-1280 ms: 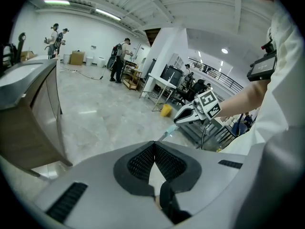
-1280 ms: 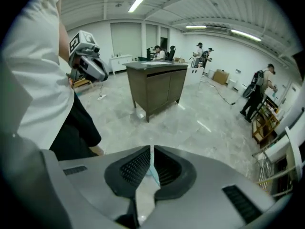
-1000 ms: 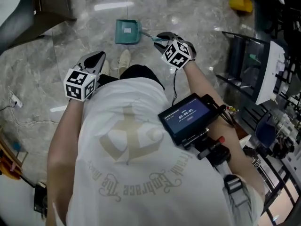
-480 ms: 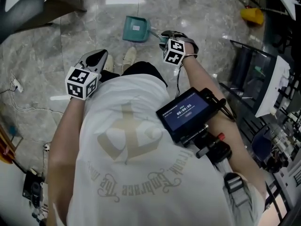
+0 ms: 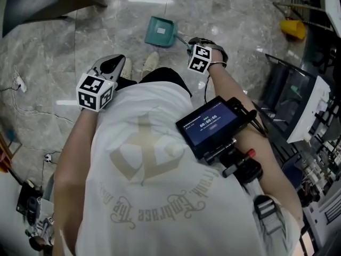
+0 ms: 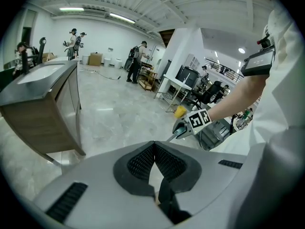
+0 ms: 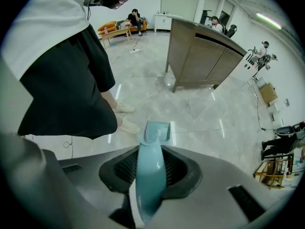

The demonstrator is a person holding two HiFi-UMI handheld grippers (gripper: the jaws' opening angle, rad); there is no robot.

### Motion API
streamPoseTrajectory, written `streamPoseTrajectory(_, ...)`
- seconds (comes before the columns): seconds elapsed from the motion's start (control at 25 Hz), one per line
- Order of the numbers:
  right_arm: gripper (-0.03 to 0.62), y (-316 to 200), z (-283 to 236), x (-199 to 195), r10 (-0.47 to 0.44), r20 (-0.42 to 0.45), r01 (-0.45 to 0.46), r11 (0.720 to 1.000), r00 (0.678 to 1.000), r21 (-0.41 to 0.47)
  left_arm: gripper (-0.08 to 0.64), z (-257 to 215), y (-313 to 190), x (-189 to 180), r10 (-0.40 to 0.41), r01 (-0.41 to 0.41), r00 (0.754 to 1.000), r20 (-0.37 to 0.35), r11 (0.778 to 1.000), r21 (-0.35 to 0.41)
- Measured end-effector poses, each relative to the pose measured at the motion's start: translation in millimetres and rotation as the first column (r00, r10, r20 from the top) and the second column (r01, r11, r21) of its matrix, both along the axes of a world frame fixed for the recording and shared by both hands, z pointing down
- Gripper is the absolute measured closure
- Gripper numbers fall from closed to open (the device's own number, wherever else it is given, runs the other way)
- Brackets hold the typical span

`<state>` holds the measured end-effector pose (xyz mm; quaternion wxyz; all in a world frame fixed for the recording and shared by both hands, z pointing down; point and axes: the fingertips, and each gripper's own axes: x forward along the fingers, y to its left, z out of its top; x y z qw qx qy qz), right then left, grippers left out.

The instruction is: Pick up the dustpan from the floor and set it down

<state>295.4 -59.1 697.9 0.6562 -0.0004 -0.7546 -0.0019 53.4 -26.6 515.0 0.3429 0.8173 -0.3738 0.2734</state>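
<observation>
Teal plastic dustpan (image 5: 161,32), pale label (image 5: 160,30), slim handle (image 7: 150,175).

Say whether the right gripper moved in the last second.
Yes. The right gripper dropped toward the dustpan and shoe; its jaws have just been closing on the handle.

The left gripper (image 6: 154,149) had its jaws closed together on nothing, and past them the right gripper (image 6: 179,131) hung over the floor (image 6: 119,120), a cabinet (image 6: 43,109) at left, people far behind.
</observation>
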Motion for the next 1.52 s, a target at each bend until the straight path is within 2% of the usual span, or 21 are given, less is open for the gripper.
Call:
streamPoseTrajectory(0.32,0.485,-6,-1,-2,0.03,0.011,-0.03,0.999,0.999,0.031,0.548,-1,2,-2,-0.011,0.011,1.0,0.006,1.0,0.003)
streamPoseTrajectory(1.0,0.486,-8,-14,-11,0.21,0.098,-0.212,0.977,0.973,0.004,0.548,6,-11,-11,0.003,-0.003,1.0,0.0,1.0,0.026)
streamPoseTrajectory(1.52,0.486,-17,-28,-16,0.258,0.139,-0.262,0.965,0.956,0.011,0.548,8,-18,-14,-0.008,0.008,1.0,-0.009,0.999,0.039)
